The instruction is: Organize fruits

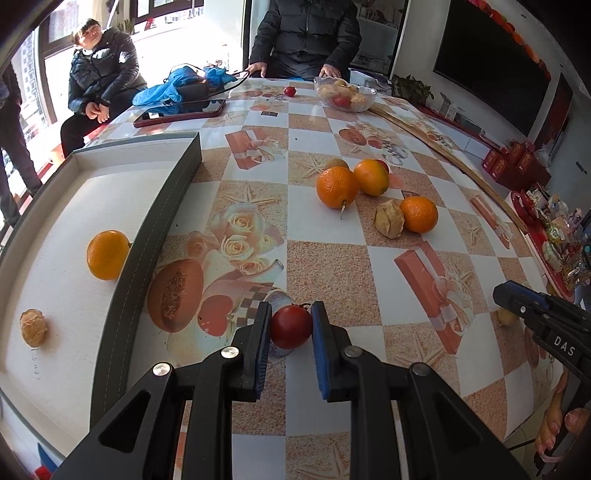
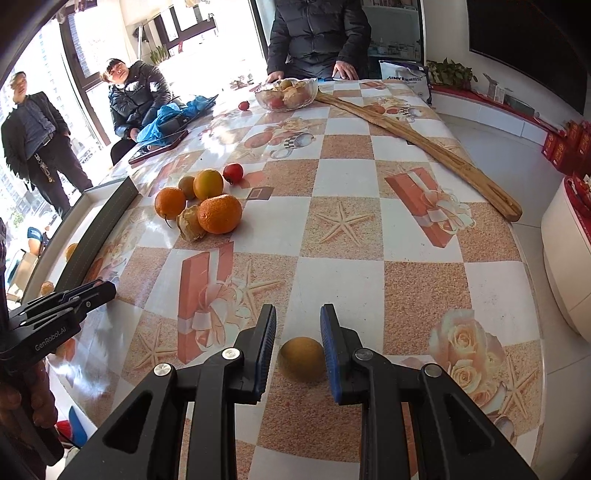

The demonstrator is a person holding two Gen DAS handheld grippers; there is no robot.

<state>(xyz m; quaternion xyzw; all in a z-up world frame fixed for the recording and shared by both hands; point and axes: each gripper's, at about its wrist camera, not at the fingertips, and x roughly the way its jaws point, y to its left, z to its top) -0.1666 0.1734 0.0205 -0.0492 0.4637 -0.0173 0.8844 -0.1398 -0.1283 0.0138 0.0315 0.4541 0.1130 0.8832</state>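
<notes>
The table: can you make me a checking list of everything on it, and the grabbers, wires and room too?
Surface: table with a checkered picture cloth.
Job's things: tray holding an orange and a husked fruit; loose pile of oranges mid-table; glass bowl of fruit at the far end.
Clutter: blue bag, phone, wooden stick.
Grippers: left gripper shut on a tomato; right gripper shut on a yellow fruit.
Cables: thin dark cord by the bag.
Surroundings: seated person, standing person, windows, dark screen.
</notes>
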